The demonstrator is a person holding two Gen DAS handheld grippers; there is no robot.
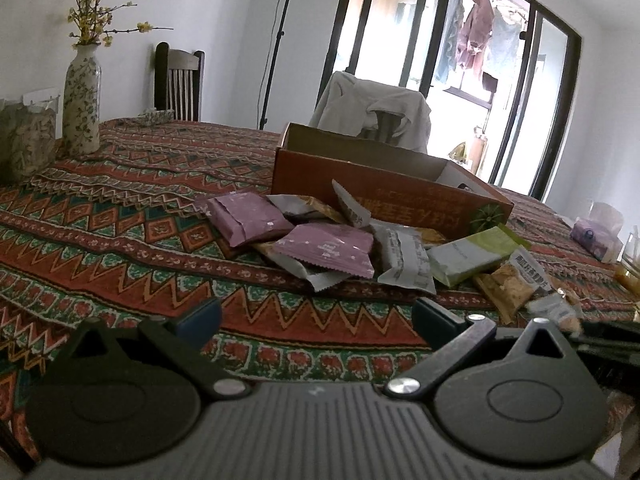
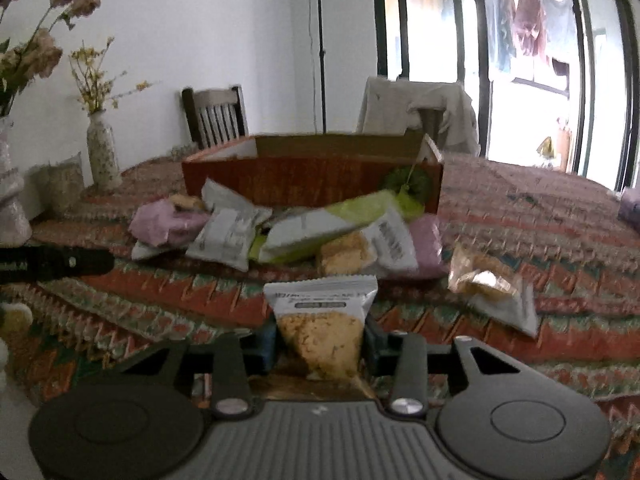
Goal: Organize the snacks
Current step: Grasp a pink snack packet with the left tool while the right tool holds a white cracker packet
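Right gripper (image 2: 320, 342) angled gently downward over the table, both blue-padded fingers (image 2: 266, 346) pressed against the sides of a snack packet (image 2: 322, 320), which stands upright between them, clamped at a narrow gap

Left gripper (image 1: 316, 314) likewise tilted slightly down, jaws spread wide, fingertips (image 1: 200, 314) well apart with nothing between them, poised low above the tablecloth, touching nothing

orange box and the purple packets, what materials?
Orange box: looks like printed cardboard, matte, with a plain brown inner wall and raw cut edges. Purple packets: likely plastic or foil film, slightly glossy, creased, with serrated sealed ends.
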